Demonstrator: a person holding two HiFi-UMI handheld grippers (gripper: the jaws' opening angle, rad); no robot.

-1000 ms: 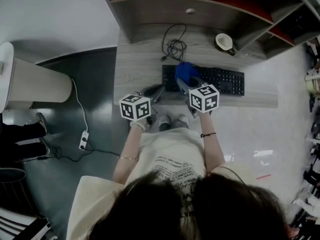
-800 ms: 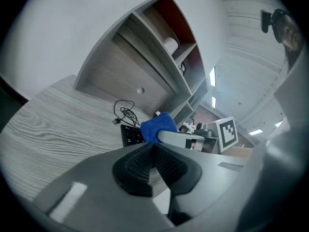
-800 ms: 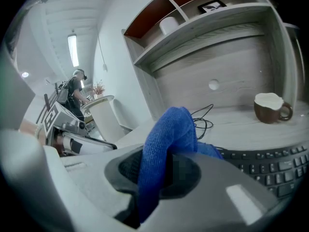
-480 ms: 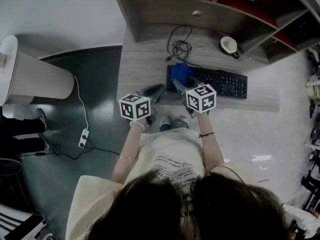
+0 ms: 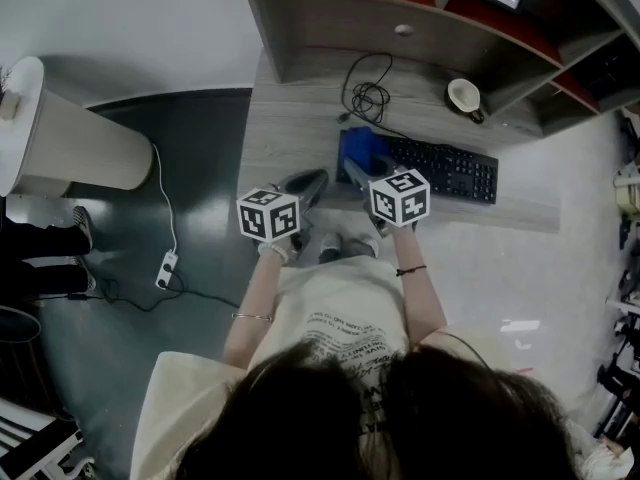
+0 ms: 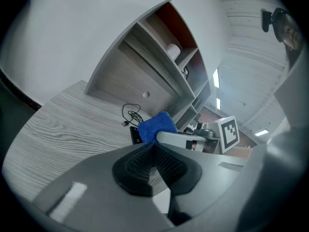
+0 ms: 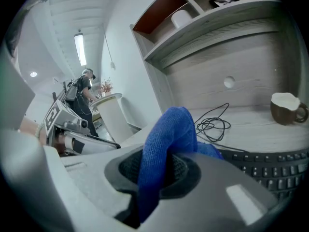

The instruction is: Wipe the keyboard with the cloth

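Note:
A black keyboard (image 5: pixel 440 169) lies on the grey wooden desk (image 5: pixel 290 133), with its keys also showing in the right gripper view (image 7: pixel 275 166). My right gripper (image 5: pixel 358 171) is shut on a blue cloth (image 5: pixel 362 150) that rests on the keyboard's left end. The cloth (image 7: pixel 166 146) bulges up between the pads. My left gripper (image 5: pixel 305 185) hovers over the desk's front edge, left of the keyboard, shut with nothing in it. From the left gripper view the cloth (image 6: pixel 157 126) sits beyond my touching pads (image 6: pixel 154 163).
A coiled black cable (image 5: pixel 366 96) lies behind the keyboard. A cup (image 5: pixel 464 96) stands at the back right under the shelf unit (image 5: pixel 400 23). A white round bin (image 5: pixel 70 143) stands on the floor at the left, with a power strip (image 5: pixel 166 268) nearby.
The right gripper has slid the cloth leftward along the keyboard to its left end. The left gripper has stayed where it was.

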